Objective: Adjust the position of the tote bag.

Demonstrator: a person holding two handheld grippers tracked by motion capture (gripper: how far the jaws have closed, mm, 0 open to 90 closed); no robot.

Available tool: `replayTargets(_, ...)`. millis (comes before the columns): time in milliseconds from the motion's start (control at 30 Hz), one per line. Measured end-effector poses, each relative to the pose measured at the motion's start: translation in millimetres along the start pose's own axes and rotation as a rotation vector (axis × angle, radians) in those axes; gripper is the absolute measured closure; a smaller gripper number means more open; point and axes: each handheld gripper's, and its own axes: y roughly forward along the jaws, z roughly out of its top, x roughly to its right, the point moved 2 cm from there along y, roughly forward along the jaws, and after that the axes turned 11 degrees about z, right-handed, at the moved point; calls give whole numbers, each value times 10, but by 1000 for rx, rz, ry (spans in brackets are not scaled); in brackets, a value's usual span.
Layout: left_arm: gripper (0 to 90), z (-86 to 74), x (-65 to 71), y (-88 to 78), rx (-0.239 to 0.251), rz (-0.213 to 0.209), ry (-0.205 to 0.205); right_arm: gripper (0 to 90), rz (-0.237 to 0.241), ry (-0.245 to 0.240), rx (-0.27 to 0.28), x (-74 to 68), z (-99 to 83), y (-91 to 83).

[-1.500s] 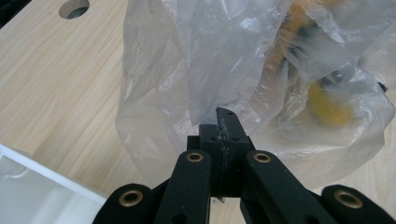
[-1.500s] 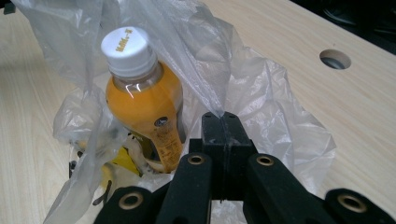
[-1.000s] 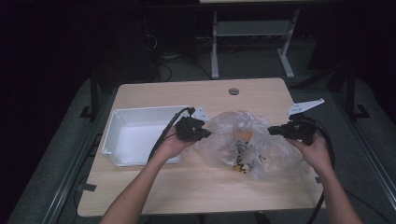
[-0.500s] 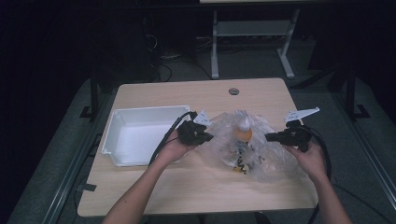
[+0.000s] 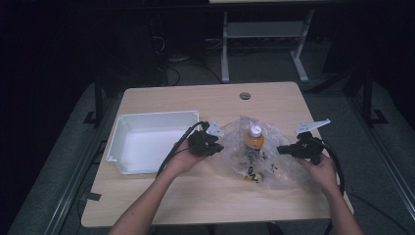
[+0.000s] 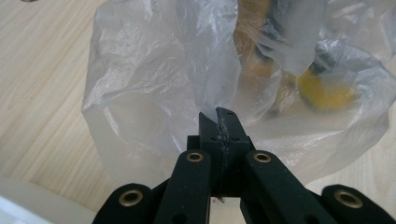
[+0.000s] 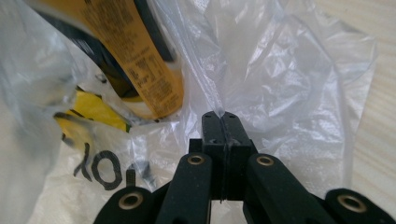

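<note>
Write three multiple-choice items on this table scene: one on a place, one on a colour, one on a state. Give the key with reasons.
1. Where is the white rectangular plastic tray?
A. beside the left gripper, away from the bag
B. under the bag
C. by the right gripper

2. What colour is the cap of the orange drink bottle?
A. red
B. white
C. green

3. How do both grippers' jaws stand?
A. wide open
B. around the bottle
C. shut on the clear crinkled plastic bag

Key: A, the tray lies at the table's left side; B, a white cap tops the bottle; C, both gripper views show film pinched between closed jaws.
</note>
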Motion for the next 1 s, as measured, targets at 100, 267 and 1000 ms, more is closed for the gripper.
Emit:
replayTargets(100, 900, -3, 39, 15, -7, 3, 12, 895, -2, 4, -19, 9, -30, 30)
replayTargets(267, 900, 3, 104, 41, -27, 5, 43, 895, -15, 5, -56, 15, -83, 76)
replayTargets(1000, 900, -68, 300, 159, -58, -22, 58, 892, -22, 10, -89, 30, -150, 108)
